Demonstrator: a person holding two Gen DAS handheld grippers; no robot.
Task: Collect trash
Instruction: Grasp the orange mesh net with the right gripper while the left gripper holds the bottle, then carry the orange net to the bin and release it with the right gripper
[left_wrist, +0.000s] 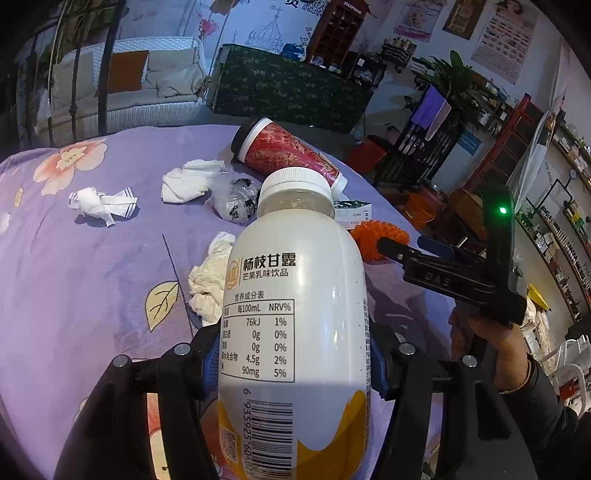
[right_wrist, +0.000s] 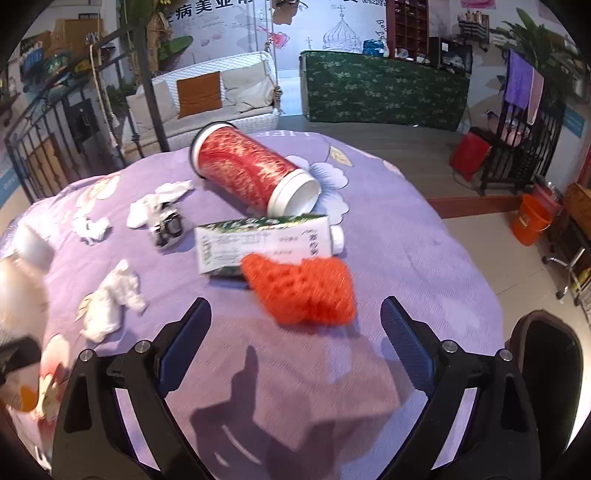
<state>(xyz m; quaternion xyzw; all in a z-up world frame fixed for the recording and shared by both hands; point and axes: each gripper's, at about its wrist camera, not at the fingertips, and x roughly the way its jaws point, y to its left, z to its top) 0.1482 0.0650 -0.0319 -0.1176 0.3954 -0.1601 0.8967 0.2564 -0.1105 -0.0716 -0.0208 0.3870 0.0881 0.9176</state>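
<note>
My left gripper (left_wrist: 295, 365) is shut on a white drink bottle (left_wrist: 295, 295) with a white cap, held above the purple tablecloth (left_wrist: 92, 277). My right gripper (right_wrist: 295, 332) is open and empty, just short of an orange foam net (right_wrist: 303, 291), which also shows in the left wrist view (left_wrist: 380, 236). Behind the net lie a white-green tube (right_wrist: 266, 240) and a red paper cup (right_wrist: 251, 173) on its side, also in the left wrist view (left_wrist: 288, 155). Crumpled tissues (left_wrist: 207, 280) (right_wrist: 110, 306) and a plastic wrapper (left_wrist: 236, 203) (right_wrist: 168, 229) lie around.
The round table's edge (right_wrist: 461, 236) drops to the floor on the right. An orange bucket (right_wrist: 532, 221) and a red bin (right_wrist: 471, 155) stand on the floor. A dark chair back (right_wrist: 546, 369) is near my right gripper. A white swing sofa (right_wrist: 221, 99) stands behind.
</note>
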